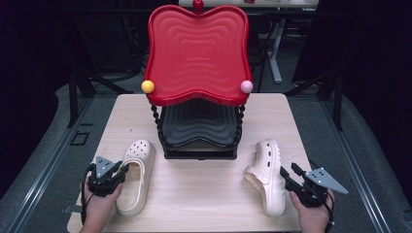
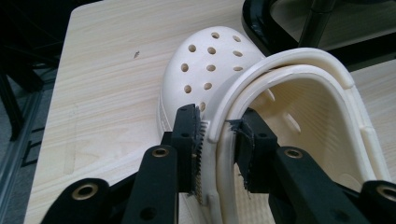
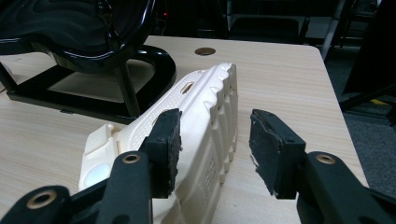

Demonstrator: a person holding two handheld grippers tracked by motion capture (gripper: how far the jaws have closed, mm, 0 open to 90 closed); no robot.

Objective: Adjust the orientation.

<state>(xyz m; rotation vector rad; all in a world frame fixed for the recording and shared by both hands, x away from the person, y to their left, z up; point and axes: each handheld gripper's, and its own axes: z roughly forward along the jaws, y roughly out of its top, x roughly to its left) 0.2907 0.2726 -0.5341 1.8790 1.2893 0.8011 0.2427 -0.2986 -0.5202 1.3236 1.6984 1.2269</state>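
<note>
Left clog (image 1: 137, 174): it lies upright on your surface (image 1: 204, 194) at about 8 o'clock from the rack, toe pointing to 12 o'clock, its holed toe cap away from you.
Left clog's strap (image 2: 299, 58): in the left gripper view it is folded forward over the opening, resting along the collar.
Left tool (image 2: 217, 144): you hold it at the clog's heel end, at 9 o'clock of the shoe; one pad sits outside the side wall and the other inside the opening, and both press on the rim, so it grips the left clog.
Right clog (image 1: 268, 175): it lies tipped on its side at about 4 o'clock from the rack, its ridged sole turned toward your right hand.
Right tool (image 3: 212, 149): you hold it at 3 o'clock of that clog; its jaws stand apart, one pad just beside the sole, the other clear of it over the bare surface, gripping nothing.
Rack (image 1: 198, 141): a black frame at the centre of the surface carries a black wavy tray low down.
Red tray (image 1: 197, 53): it sits on top of the rack, at 12 o'clock from both clogs.
Balls: a yellow ball (image 1: 147, 86) and a pink ball (image 1: 247, 86) sit on the red tray's front corners.
</note>
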